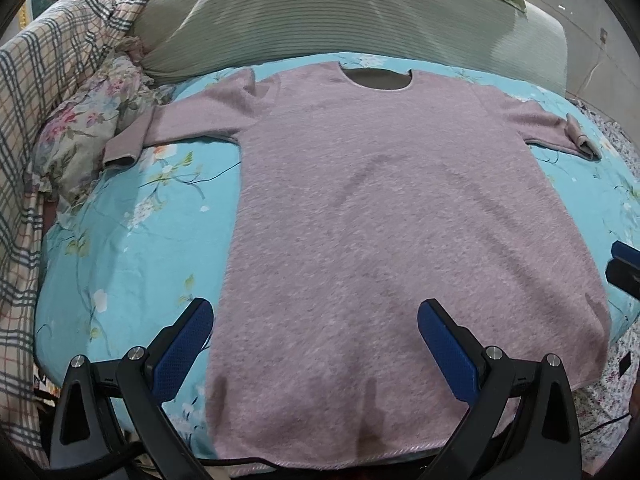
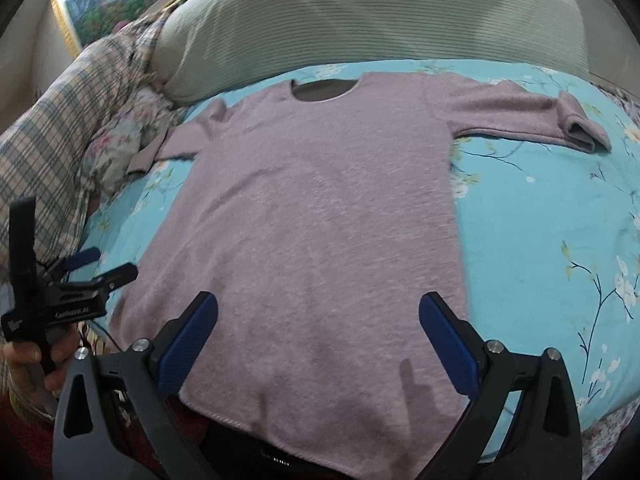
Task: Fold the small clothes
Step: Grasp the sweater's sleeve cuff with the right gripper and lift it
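- Starting at the far left, you have a plaid blanket (image 1: 36,128) and a floral cloth (image 1: 100,120) bunched at the edge of the bed (image 1: 132,240), clear of the work.
- Your left hand-held gripper (image 1: 316,332) hovers low over the hem with its blue pads (image 1: 184,348) spread wide; it holds nothing. One pad sits over the blue floral sheet just beside the garment's left edge, the other over the fabric.
- The pink sweater (image 1: 400,220) lies flat and spread out on the bed, neckline towards the green pillow (image 1: 320,20), both sleeves stretched out to the sides. The left cuff (image 1: 120,148) rests near the floral cloth.
- Your right hand-held gripper (image 2: 318,332) also stands wide and empty, hanging over the lower right part of the hem.
- The right sleeve (image 2: 520,116) reaches out over the sheet, its cuff turned up a little.
- Judging by this layout, the smoothing looks done and no fold is made yet: sleeves, sides and the lengthwise fold all remain.
- Each gripper sits near a hem corner, so you seem placed to pinch there first.
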The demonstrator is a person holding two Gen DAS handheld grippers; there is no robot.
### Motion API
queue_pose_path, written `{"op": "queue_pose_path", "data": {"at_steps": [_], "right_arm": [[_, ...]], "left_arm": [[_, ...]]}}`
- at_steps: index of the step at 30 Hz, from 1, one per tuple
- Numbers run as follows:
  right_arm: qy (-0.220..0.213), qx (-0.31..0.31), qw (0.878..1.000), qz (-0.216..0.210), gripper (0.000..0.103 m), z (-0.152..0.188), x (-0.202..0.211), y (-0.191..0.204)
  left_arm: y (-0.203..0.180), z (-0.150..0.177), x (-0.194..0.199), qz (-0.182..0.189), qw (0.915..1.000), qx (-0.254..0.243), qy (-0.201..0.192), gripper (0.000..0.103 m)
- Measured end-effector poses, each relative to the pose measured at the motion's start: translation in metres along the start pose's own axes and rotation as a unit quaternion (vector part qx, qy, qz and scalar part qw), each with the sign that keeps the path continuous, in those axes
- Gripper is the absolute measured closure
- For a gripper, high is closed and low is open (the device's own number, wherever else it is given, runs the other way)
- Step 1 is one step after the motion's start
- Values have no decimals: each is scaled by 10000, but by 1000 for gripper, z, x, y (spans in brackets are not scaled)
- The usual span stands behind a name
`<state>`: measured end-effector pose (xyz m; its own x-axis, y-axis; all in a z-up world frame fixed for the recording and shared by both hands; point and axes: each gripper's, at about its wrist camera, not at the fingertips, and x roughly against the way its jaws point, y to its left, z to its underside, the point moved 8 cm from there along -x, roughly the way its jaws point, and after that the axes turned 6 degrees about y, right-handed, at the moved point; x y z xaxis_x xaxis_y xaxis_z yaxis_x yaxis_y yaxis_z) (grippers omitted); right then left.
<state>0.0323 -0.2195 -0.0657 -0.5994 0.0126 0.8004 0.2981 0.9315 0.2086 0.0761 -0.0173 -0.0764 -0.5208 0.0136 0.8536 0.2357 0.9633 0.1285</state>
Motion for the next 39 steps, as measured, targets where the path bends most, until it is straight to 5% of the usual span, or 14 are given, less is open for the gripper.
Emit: {"op": "queue_pose_path", "data": {"at_steps": [5, 12, 19, 25, 30, 34, 39], "right_arm": [[-191, -433, 9987, 194, 14, -24, 2, -48], [-635, -1554, 9850, 396, 28, -83, 13, -163], [-1077, -2860, 9488, 803, 49, -133, 18, -305], [-1208, -3680, 9191, 725, 54, -146, 2, -382], [-1298, -3881, 9100, 659, 59, -156, -10, -411], [-1454, -3900, 9064, 723, 96, -167, -15, -423], [-1738, -3236, 9282, 592, 97, -195, -6, -376]], "left_arm": [[-3, -11, -14, 16, 10000, -52, 81, 1], [3, -29, -24, 134, 9998, 123, 76, 1], [-4, -39, -42, 158, 9994, 51, 312, 1], [-14, -50, -63, 151, 9986, -7, 516, 1], [-23, -57, -80, 164, 9976, -67, 674, 1], [-31, -61, -88, 187, 9971, -136, 730, 1], [-34, -60, -94, 233, 9968, -135, 754, 1]]}}
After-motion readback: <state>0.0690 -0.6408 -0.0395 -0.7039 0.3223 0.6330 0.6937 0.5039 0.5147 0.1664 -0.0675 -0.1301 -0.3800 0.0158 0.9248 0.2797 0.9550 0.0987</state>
